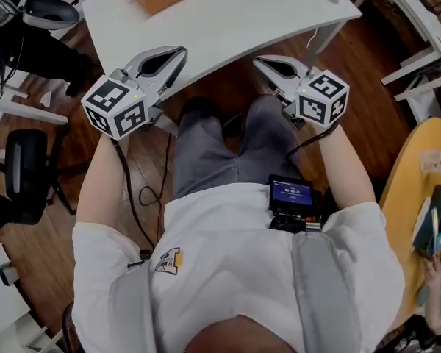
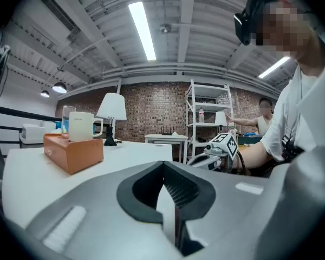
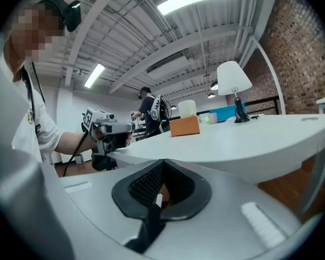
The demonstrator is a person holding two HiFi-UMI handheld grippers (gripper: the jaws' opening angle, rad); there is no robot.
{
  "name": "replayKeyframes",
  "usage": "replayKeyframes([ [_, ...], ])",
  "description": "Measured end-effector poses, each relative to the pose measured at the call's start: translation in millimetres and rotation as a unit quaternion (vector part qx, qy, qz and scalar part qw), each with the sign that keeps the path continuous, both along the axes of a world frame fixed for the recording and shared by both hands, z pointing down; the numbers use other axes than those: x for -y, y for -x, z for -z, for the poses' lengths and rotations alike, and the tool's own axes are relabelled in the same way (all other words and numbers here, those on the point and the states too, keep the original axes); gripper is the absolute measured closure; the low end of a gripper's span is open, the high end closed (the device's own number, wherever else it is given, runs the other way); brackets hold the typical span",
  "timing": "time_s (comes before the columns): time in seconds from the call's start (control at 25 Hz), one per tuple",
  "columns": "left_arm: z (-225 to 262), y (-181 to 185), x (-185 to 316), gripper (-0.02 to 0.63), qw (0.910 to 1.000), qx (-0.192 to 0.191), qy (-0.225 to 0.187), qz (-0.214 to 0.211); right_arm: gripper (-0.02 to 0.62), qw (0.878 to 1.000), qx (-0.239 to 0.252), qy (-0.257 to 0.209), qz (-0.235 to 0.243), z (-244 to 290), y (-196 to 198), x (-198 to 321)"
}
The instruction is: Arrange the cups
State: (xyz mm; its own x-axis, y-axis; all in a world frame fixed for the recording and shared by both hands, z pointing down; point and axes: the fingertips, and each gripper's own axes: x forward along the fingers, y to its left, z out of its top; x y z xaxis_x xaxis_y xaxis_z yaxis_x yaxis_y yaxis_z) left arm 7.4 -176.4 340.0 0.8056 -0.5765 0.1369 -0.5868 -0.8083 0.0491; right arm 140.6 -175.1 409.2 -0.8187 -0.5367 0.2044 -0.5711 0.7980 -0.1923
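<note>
Fingers of the left gripper (image 1: 178, 52) and right gripper (image 1: 261, 63) are clenched together on nothing, level by the near edge of the white desk (image 1: 235, 20). The mug (image 2: 81, 125) stands on an orange box (image 2: 73, 151) with a glass (image 2: 66, 118) just behind it, well apart from both grippers. The cups may be awaiting a reach, or already be set there. A lamp (image 2: 111, 115) and a brick wall (image 2: 151, 107) lie beyond.

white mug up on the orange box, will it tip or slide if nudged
The white mug looks rigid, probably ceramic, so likely breakable. Standing upright on the orange box, it could slide off the raised top if pushed.
</note>
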Motion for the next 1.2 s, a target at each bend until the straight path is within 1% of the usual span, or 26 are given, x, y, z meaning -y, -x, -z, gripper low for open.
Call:
replayKeyframes([
  [0.08,0,1,-6,0.606,0.9999,0.005,-0.011,0.002,0.595,1.0,-0.001,0.01,-0.005,-15,3,-9],
  [0.2,-6,2,-11,0.606,0.9994,0.023,-0.026,0.004,0.596,1.0,-0.009,0.015,-0.01,-31,6,-19],
  [0.36,-11,-3,-12,0.606,0.9987,0.041,-0.028,0.004,0.597,1.0,-0.011,0.011,-0.017,-35,2,-23],
  [0.6,-10,-10,-9,0.606,0.9993,0.032,-0.016,0.007,0.597,1.0,-0.005,0.007,-0.018,-32,-7,-22],
  [0.88,-14,-4,-10,0.606,0.9992,0.04,-0.01,0.0,0.597,1.0,-0.006,0.004,-0.015,-32,4,-22],
  [1.2,-3,2,-1,0.606,0.9995,0.027,-0.015,0.011,0.597,1.0,-0.007,-0.007,-0.012,-19,9,-12],
])
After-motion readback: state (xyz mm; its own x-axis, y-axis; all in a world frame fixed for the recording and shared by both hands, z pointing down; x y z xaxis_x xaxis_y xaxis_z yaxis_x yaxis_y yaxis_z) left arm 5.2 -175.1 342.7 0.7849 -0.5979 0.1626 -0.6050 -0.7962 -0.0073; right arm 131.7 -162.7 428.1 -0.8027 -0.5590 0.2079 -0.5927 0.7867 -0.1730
